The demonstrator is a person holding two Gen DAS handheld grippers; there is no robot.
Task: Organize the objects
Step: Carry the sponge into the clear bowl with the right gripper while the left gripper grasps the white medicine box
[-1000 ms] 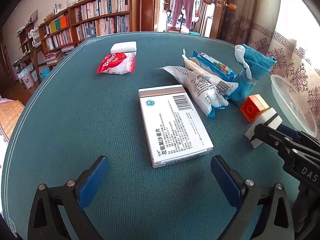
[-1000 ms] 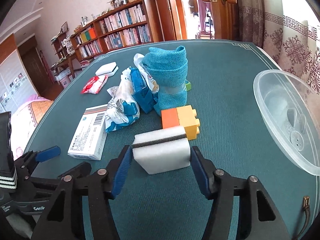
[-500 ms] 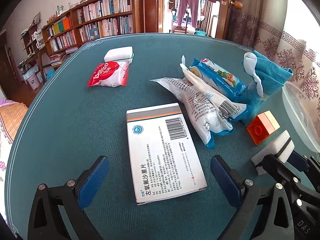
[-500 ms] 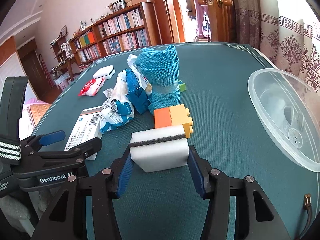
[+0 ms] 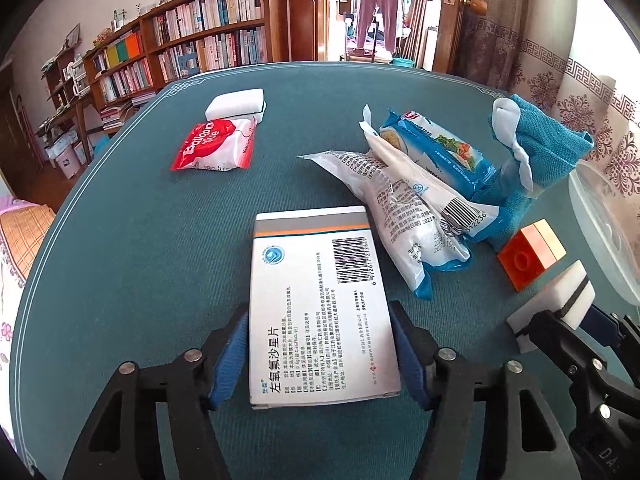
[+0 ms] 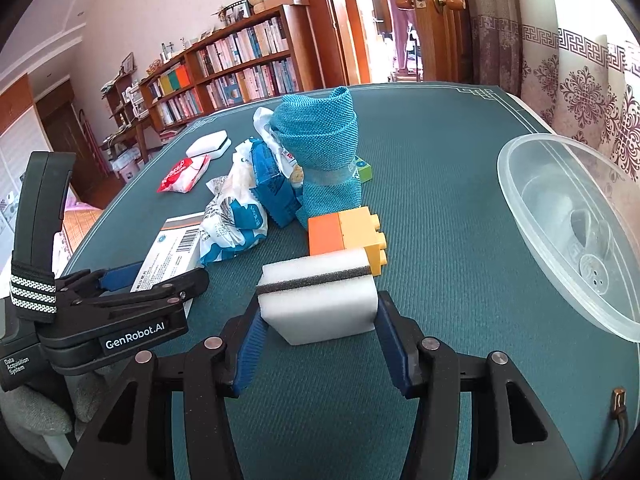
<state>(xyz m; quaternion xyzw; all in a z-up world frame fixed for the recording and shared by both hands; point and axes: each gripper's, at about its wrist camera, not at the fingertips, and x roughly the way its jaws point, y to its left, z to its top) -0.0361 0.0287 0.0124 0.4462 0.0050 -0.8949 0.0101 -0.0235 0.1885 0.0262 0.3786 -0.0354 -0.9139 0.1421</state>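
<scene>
A white medicine box (image 5: 320,304) lies on the green table, and my left gripper (image 5: 322,354) is shut on its near end, blue pads against both long sides. It also shows in the right wrist view (image 6: 168,252). My right gripper (image 6: 318,340) is shut on a white sponge with a black stripe (image 6: 316,296), also seen at the right of the left wrist view (image 5: 560,304). An orange and yellow toy brick (image 6: 346,234) sits just behind the sponge.
A clear plastic bowl (image 6: 516,200) stands at the right. Two snack packets (image 5: 404,212) and a rolled blue cloth (image 6: 320,152) lie mid-table. A red and white packet (image 5: 216,150) and another white sponge (image 5: 236,104) lie farther back. A bookshelf (image 5: 192,52) stands beyond.
My left gripper moved forward over the medicine box and closed from wide open onto its sides. My right gripper stayed shut on the sponge.
</scene>
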